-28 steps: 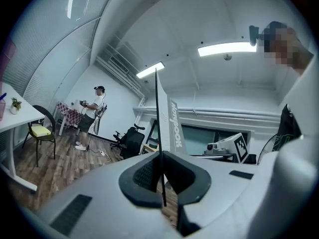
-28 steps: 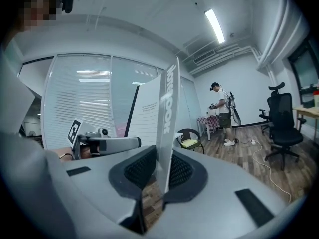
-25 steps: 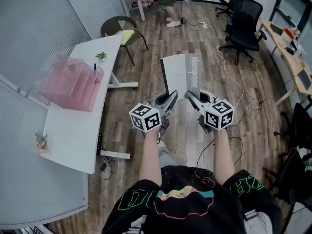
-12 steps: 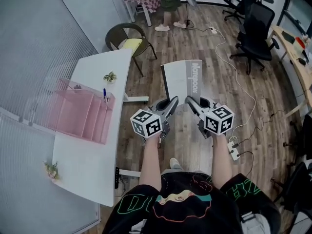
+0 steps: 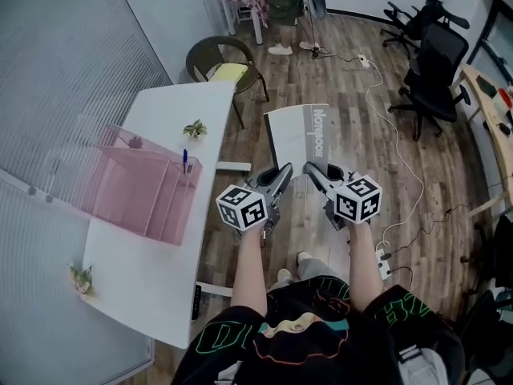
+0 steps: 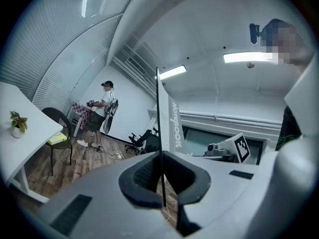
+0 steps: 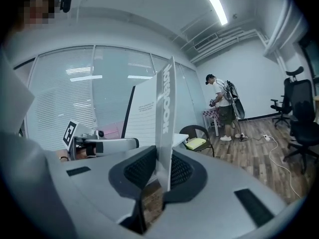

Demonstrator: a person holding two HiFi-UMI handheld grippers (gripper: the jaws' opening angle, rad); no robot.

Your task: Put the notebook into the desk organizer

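Left hand-held gripper [image 5: 284,171] and right hand-held gripper [image 5: 309,168] clamp the notebook [image 5: 296,139] over the floor [image 5: 321,231], well apart from the pink organizer [image 5: 132,187] on the desk [image 5: 144,275], a chair [image 5: 224,61] beyond.

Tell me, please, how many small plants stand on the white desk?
2. The far plant stands beyond the pink organizer; the near plant sits on the desk, nearer the camera. Others may be hidden.

Strip lights [image 6: 246,58] are shining over a wood-plank floor [image 5: 457,167], black office chairs [image 5: 439,62] standing well apart from a white table [image 5: 152,279].
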